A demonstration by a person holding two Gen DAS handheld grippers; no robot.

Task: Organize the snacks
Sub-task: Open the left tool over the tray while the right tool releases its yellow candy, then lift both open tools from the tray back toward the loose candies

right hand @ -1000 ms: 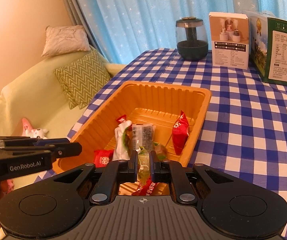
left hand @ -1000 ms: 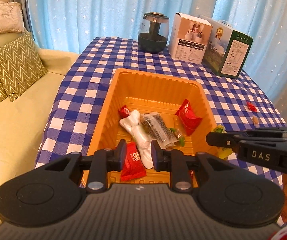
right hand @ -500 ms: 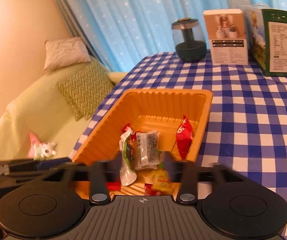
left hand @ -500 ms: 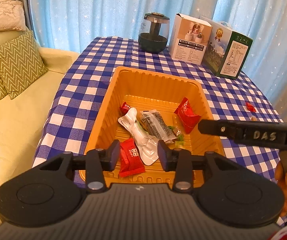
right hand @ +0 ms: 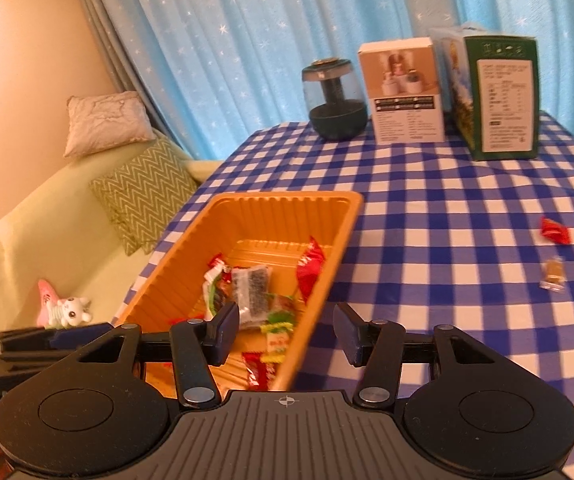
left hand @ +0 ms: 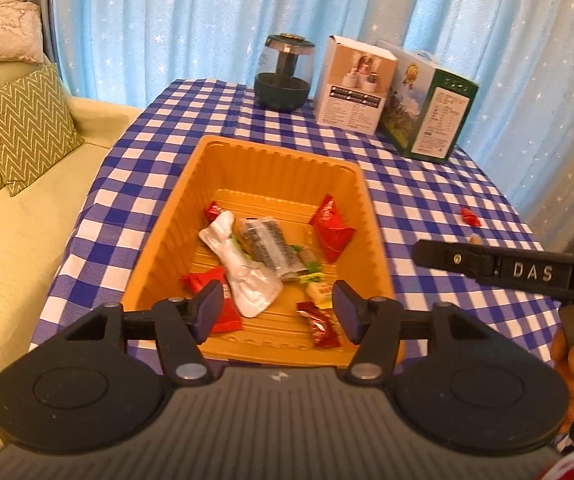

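Observation:
An orange tray (left hand: pixel 167 240) (right hand: pixel 339 232) on the blue checked table holds several wrapped snacks: red packets, a white pouch (left hand: pixel 243 276), a dark bar (right hand: pixel 253 284), a yellow-green sweet (right hand: pixel 277 334). My left gripper (left hand: pixel 277 308) hovers over the tray's near end, its jaws opening, nothing between them. My right gripper (right hand: pixel 285 330) stands open above the tray's right rim, nothing held. On the cloth to the right lie a red candy (right hand: pixel 555 231) (left hand: pixel 470 217) and a small brown sweet (right hand: pixel 553 274).
At the table's far edge stand a dark glass-domed device (left hand: pixel 285 74), a white box (left hand: pixel 353 86) and a green box (left hand: pixel 433 116). A pale sofa (left hand: pixel 19 240) with cushions runs along the left; a pink toy (right hand: pixel 61 306) lies on it. Blue curtains hang behind.
Both grippers let go of their snacks, which now lie in the tray, and opened. Both pulled back from the tray; the right one swung toward the table's right side.

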